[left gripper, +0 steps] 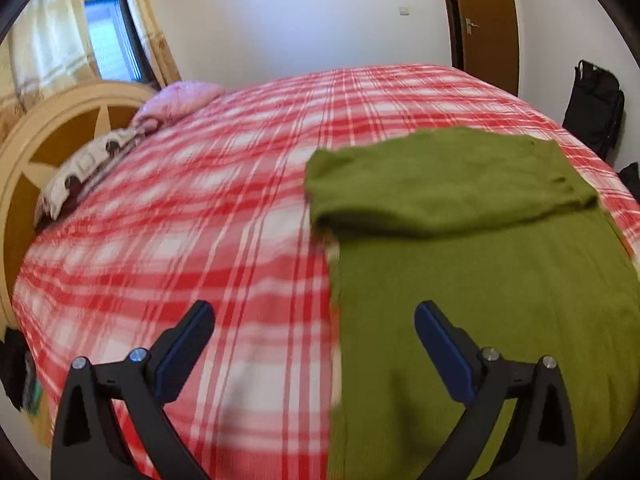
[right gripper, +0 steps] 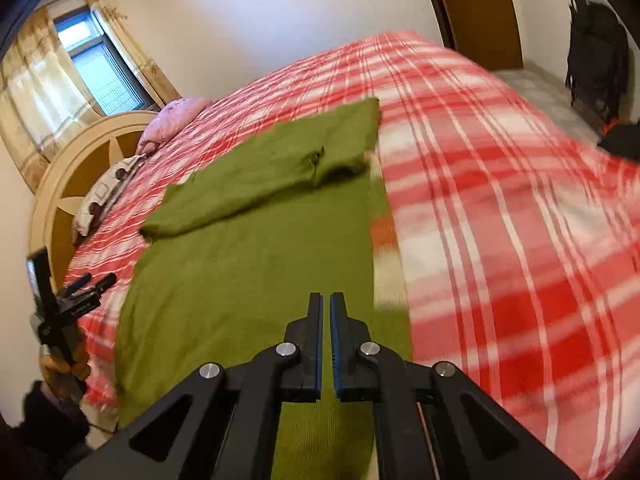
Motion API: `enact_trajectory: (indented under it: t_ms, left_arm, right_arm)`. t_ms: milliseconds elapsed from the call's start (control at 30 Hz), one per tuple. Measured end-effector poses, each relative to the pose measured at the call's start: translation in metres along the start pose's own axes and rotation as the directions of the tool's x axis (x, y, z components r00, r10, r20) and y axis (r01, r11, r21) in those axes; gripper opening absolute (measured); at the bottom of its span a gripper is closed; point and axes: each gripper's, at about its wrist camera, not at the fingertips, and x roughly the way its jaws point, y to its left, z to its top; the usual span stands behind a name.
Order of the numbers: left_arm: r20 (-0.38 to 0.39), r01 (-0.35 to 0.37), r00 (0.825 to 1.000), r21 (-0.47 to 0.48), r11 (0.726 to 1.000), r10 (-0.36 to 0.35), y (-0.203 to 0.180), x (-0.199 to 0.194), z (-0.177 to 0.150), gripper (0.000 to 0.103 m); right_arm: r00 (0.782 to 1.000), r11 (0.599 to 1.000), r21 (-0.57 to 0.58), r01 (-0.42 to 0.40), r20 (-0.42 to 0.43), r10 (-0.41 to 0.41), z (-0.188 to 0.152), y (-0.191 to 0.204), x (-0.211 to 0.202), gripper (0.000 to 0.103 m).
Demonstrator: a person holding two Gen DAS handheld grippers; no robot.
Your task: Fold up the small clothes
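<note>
A green knit garment [left gripper: 472, 280] lies flat on the red and white plaid bedspread [left gripper: 200, 220], its far part folded back over itself in a thicker band [left gripper: 440, 184]. My left gripper [left gripper: 314, 312] is open and empty, hovering over the garment's left edge near the front. In the right wrist view the same garment [right gripper: 248, 264] fills the lower middle, with the folded band [right gripper: 272, 168] beyond. My right gripper [right gripper: 326, 300] is shut with nothing between its pads, above the garment's near right part. The left gripper [right gripper: 86, 282] shows at the far left edge.
Pillows [left gripper: 176, 100] lie against the round cream headboard [left gripper: 52, 128] at the left. A brown door [left gripper: 484, 16] and a black bag [left gripper: 594, 108] stand beyond the bed's right side. A dark item [right gripper: 620, 140] sits at the bed's right edge.
</note>
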Motion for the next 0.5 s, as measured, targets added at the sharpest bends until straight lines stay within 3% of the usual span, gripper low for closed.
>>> enact_trajectory:
  t_ms: [100,233,367,500]
  left_arm:
    - [-0.032,0.065,0.997,-0.037,0.997,-0.066,0.002,-0.008,-0.022,0.103]
    - [-0.038,0.083,0.996,0.025,0.996,-0.082,-0.009,-0.023,-0.050,0.103]
    - [-0.041,0.080,0.996,0.066,0.995,-0.078,-0.014,-0.035,-0.066,0.103]
    - [-0.039,0.105,0.994,0.020,0.994,-0.104,-0.008,-0.043,-0.075,0.103]
  right_arm:
    - [0.998,0.997,0.067,-0.038,-0.050,0.042,-0.028,-0.011,-0.008,0.004]
    - [0.990,0.990,0.125,-0.070,-0.115,0.084,-0.056,-0.017,-0.011,0.004]
    - [0.992,0.999,0.044,-0.031,-0.120,0.036,-0.064,-0.004,-0.016,0.004]
    - [0.999,0.998,-0.058,0.014,-0.052,-0.017,-0.059,0.018,-0.027,0.004]
